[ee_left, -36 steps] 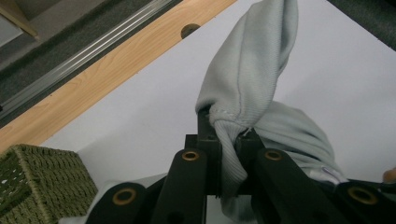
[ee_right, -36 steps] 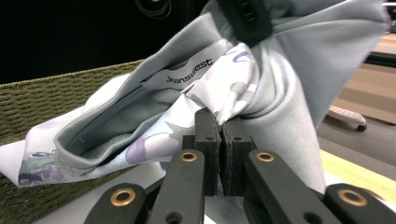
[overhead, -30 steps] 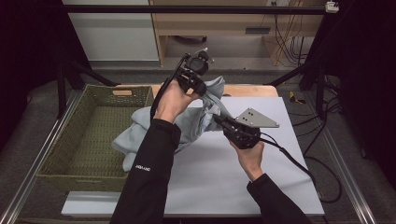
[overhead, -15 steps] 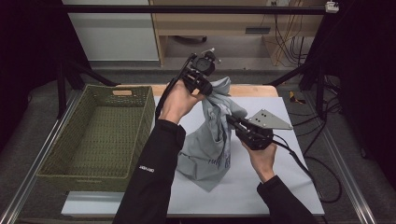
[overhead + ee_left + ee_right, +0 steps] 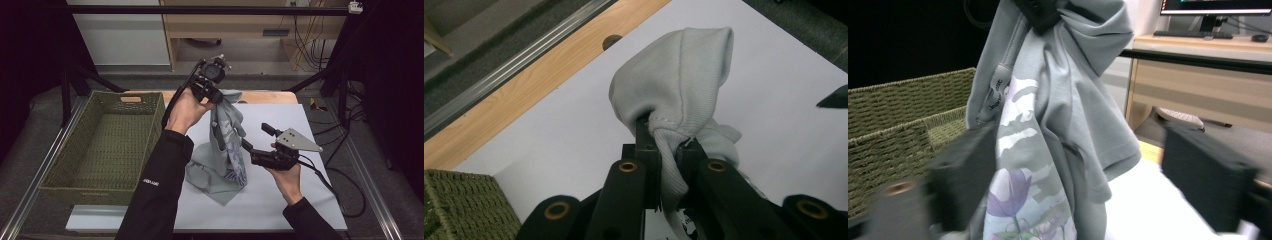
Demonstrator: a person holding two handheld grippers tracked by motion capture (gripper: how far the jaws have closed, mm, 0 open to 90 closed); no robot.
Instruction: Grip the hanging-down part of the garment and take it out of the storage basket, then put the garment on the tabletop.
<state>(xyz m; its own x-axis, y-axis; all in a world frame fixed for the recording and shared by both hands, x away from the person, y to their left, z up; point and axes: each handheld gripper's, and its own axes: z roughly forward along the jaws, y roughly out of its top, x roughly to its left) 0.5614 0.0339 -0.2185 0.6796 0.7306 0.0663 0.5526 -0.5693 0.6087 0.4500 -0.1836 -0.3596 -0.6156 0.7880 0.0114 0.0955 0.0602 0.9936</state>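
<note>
One gripper, your left gripper (image 5: 216,95), has hoisted the grey T-shirt (image 5: 225,150) off the table (image 5: 300,210) near its far edge (hem resting mid-table), clamped on a bunched edge, while your right gripper (image 5: 254,141), now released, hovers beside it for a new grasp.

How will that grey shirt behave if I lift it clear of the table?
Probably floppy: the grey shirt hangs in loose folds from the left gripper, its lower part pooled on the white table. Likely light, held by one small pinch of ribbed edge. It may swing and drag.
</note>
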